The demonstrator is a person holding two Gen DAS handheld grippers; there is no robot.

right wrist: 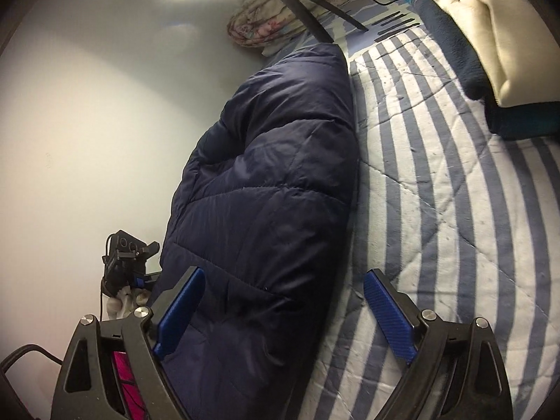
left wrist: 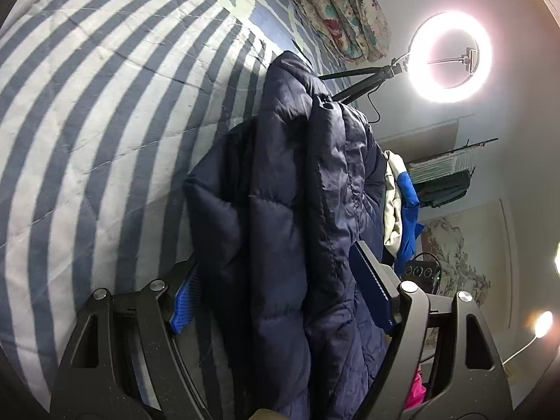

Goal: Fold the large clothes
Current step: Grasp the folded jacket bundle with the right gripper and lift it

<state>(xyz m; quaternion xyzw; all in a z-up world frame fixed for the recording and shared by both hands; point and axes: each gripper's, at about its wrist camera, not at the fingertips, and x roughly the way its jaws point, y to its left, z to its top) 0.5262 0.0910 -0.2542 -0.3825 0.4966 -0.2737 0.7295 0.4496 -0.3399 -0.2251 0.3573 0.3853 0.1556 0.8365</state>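
A dark navy quilted puffer jacket (left wrist: pixel 297 210) lies bunched on the blue-and-white striped bedspread (left wrist: pixel 105 122). My left gripper (left wrist: pixel 280 294) is open, its blue pads (left wrist: pixel 372 287) standing either side of the jacket's thick folds. In the right wrist view the jacket (right wrist: pixel 266 182) lies as a long padded roll on the bedspread (right wrist: pixel 437 210). My right gripper (right wrist: pixel 283 315) is open around the jacket's near end, one pad (right wrist: pixel 180 311) at its outer side, the other (right wrist: pixel 388 318) over the bedspread. The left gripper (right wrist: pixel 122 262) shows beyond the jacket.
A lit ring light (left wrist: pixel 451 52) on a tripod stands at the bed's far side. A floral quilt (left wrist: pixel 336 3) lies at the head. A cream and blue garment pile (right wrist: pixel 490 35) sits on the bed. A clothes rack (left wrist: pixel 444 171) and wall painting (left wrist: pixel 455 252) are behind.
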